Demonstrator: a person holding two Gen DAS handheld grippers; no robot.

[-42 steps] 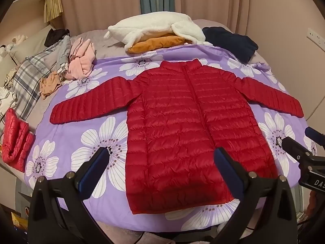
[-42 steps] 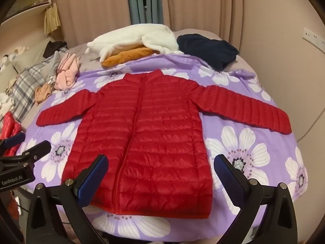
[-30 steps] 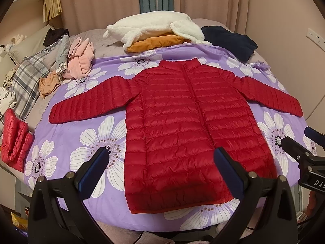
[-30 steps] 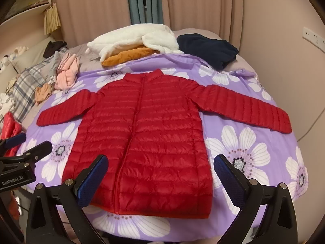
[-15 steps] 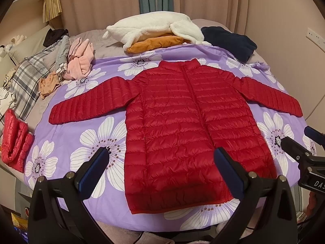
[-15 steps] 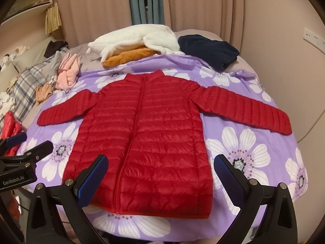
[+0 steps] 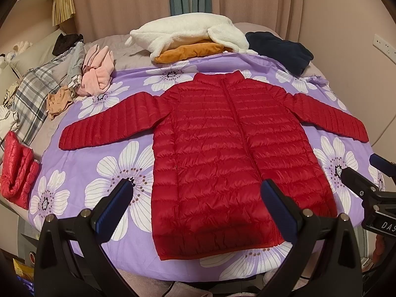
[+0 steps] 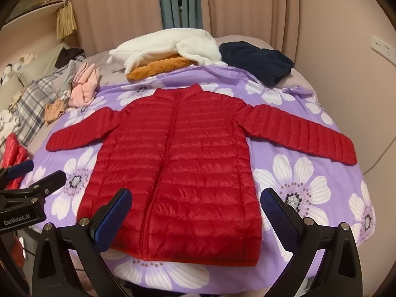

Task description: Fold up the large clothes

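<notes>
Purple sheet (image 7: pixel 81 168) borders flat red jacket (image 7: pixel 222 153) all round

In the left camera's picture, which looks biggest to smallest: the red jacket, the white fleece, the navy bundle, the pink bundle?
1. red jacket
2. white fleece
3. navy bundle and pink bundle: look alike, unranked.

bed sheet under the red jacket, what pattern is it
The bed sheet is purple with large white flowers, clearest in the right wrist view, around the red jacket.
</notes>
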